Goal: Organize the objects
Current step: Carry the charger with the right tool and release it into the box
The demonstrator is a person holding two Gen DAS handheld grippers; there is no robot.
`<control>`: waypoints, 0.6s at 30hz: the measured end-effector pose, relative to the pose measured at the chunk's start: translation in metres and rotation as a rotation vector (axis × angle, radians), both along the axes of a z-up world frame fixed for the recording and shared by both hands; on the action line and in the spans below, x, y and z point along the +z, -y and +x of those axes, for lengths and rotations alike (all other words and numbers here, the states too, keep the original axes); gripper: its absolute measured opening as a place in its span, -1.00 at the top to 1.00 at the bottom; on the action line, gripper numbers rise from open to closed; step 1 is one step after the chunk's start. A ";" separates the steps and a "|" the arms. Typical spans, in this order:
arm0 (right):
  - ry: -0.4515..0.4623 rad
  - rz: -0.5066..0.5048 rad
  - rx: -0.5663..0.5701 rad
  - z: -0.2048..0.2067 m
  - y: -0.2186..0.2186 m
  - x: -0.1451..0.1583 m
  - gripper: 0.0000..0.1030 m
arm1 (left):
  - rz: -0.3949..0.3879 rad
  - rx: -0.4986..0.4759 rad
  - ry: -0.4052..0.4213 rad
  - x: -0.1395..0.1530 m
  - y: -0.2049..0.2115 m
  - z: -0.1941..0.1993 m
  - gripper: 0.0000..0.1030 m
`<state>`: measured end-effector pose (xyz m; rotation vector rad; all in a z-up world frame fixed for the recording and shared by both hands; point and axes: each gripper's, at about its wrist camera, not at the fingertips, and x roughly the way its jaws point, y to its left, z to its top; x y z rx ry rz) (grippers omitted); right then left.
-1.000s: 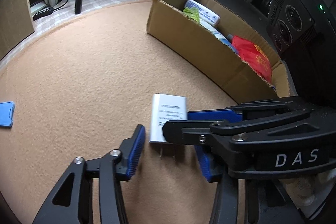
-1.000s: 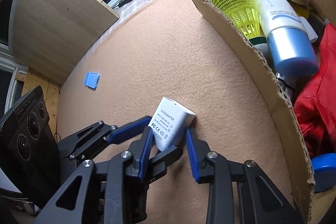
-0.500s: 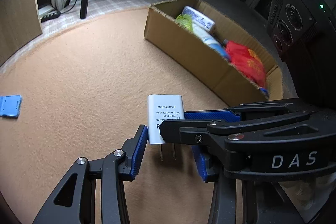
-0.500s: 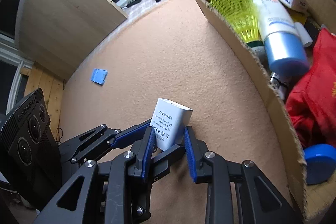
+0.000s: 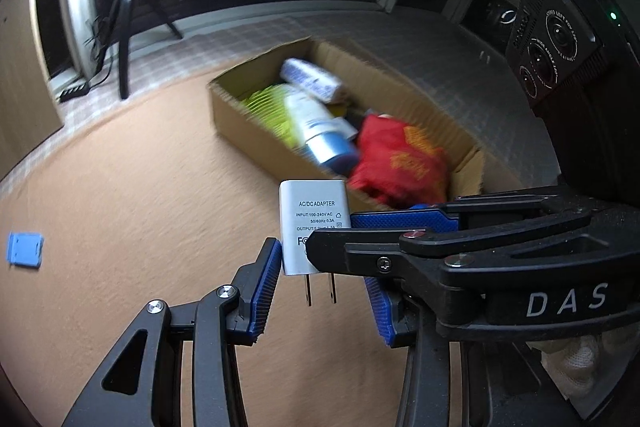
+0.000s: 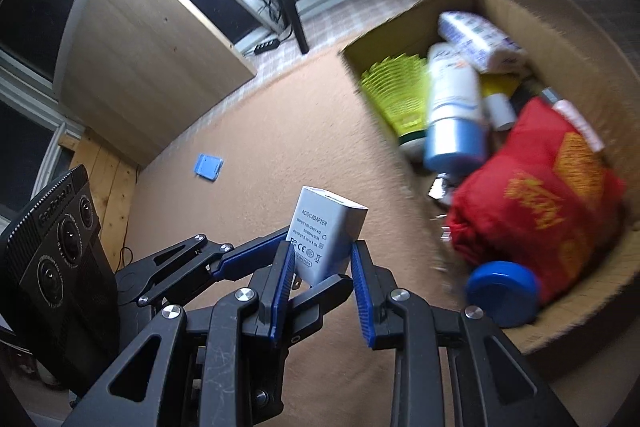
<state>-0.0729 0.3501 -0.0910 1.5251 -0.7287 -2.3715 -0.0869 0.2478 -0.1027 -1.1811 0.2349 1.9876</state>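
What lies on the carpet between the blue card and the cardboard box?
Only bare carpet between blue card and cardboard box; right wrist view shows it.

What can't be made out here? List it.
Left wrist view: lower label of the white AC/DC adapter, covered by a finger of the right gripper.
Both views: print on items in the open cardboard box, motion-blurred.
Right wrist view: small flat blue square, too small to identify.

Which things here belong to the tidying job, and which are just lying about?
In the job: AC/DC adapter, held in the right gripper; cardboard box with red bag, tube, shuttlecock; probably the blue card on the carpet.
Just there: tripod, power strip, wooden cabinet.
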 end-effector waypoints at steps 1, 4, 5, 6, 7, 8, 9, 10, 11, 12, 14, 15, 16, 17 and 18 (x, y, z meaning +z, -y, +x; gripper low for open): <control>-0.004 0.004 -0.006 0.003 -0.007 0.003 0.48 | 0.003 -0.009 -0.005 0.002 -0.007 0.003 0.13; -0.007 0.006 -0.024 0.011 -0.025 0.007 0.48 | 0.014 -0.038 -0.008 0.006 -0.026 0.009 0.13; -0.007 0.006 -0.030 0.014 -0.031 0.007 0.48 | 0.016 -0.047 -0.008 0.007 -0.033 0.011 0.13; -0.007 0.006 -0.035 0.016 -0.035 0.007 0.48 | 0.017 -0.057 -0.010 0.007 -0.039 0.013 0.13; -0.006 0.008 -0.040 0.018 -0.039 0.007 0.48 | 0.017 -0.064 -0.010 0.007 -0.045 0.014 0.13; -0.007 0.012 -0.047 0.020 -0.046 0.007 0.48 | 0.018 -0.074 -0.010 0.007 -0.052 0.016 0.13; -0.006 0.012 -0.052 0.023 -0.051 0.008 0.48 | 0.019 -0.083 -0.010 0.007 -0.057 0.018 0.13; -0.006 0.012 -0.058 0.026 -0.057 0.008 0.48 | 0.019 -0.089 -0.008 0.006 -0.061 0.019 0.13; -0.005 0.011 -0.067 0.028 -0.063 0.008 0.48 | 0.018 -0.095 -0.007 0.005 -0.065 0.020 0.13; -0.004 0.011 -0.071 0.029 -0.066 0.008 0.48 | 0.017 -0.103 -0.005 0.004 -0.070 0.021 0.13; -0.003 0.010 -0.081 0.032 -0.072 0.007 0.48 | 0.013 -0.116 -0.003 0.001 -0.078 0.023 0.13; -0.001 0.009 -0.085 0.033 -0.075 0.006 0.48 | 0.011 -0.122 0.001 -0.001 -0.083 0.024 0.13; 0.002 0.008 -0.088 0.033 -0.077 0.005 0.48 | 0.010 -0.125 0.005 -0.002 -0.085 0.025 0.13; 0.004 0.006 -0.090 0.034 -0.079 0.004 0.48 | 0.010 -0.127 0.008 -0.004 -0.088 0.025 0.13; 0.007 0.004 -0.092 0.035 -0.081 0.003 0.48 | 0.009 -0.129 0.014 -0.006 -0.091 0.025 0.13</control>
